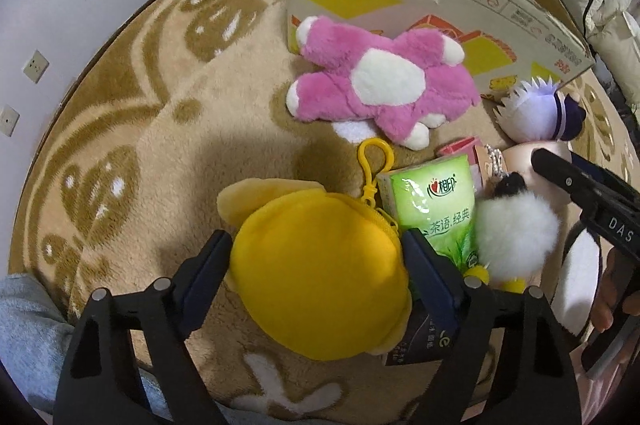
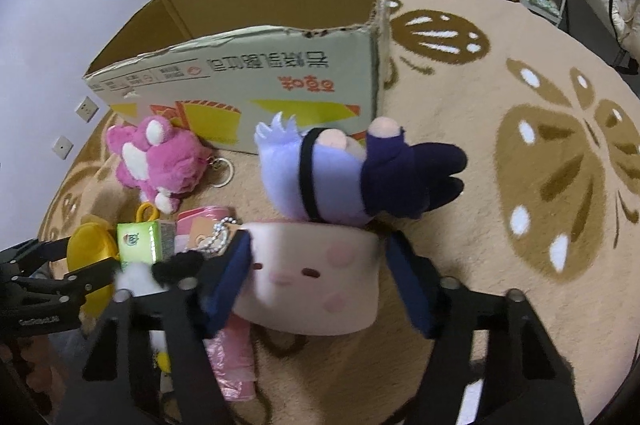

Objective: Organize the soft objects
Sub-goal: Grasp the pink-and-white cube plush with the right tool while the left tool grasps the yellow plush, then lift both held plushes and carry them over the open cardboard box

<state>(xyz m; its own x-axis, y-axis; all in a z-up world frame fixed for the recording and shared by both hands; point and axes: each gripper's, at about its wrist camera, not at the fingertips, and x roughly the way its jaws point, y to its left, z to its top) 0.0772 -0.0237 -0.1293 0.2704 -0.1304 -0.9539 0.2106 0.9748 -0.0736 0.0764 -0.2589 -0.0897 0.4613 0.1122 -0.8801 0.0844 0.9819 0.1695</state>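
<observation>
Both tongs are down in the pile on the rug (image 1: pixel 168 129), each with a plush between its jaws. The left gripper (image 1: pixel 318 265) has closed onto the round yellow plush pouch (image 1: pixel 316 273); both pads sit against its sides, so I'd call that a grip. The right gripper (image 2: pixel 316 277) straddles the pink marshmallow-face cushion (image 2: pixel 316 281). Its left pad presses in, but the right pad looks like it stands just off the edge (blurry there), so I'd say not clamped yet.

Handling-wise, everything here should be light and squashy. The pouch will cave in under the pads, so pinching across its middle seems right, and the yellow clip (image 1: pixel 374 161) would be a bad handle since it'd swing. The cushion is wider and springy; take it across the short side, deep enough that it can't pop out.

Count, as far as I can see:
- one cardboard box (image 2: pixel 248 65), open top, just behind the pile (presumably where things go)
- one pink-and-white plush (image 1: pixel 376 85), touching the box front
- one purple-haired doll (image 2: pixel 352 177), lying against the cushion's far edge
- one white fluffy pom-pom toy (image 1: pixel 516 233)
- one green tissue pack (image 1: pixel 432 209), right beside the pouch
</observation>
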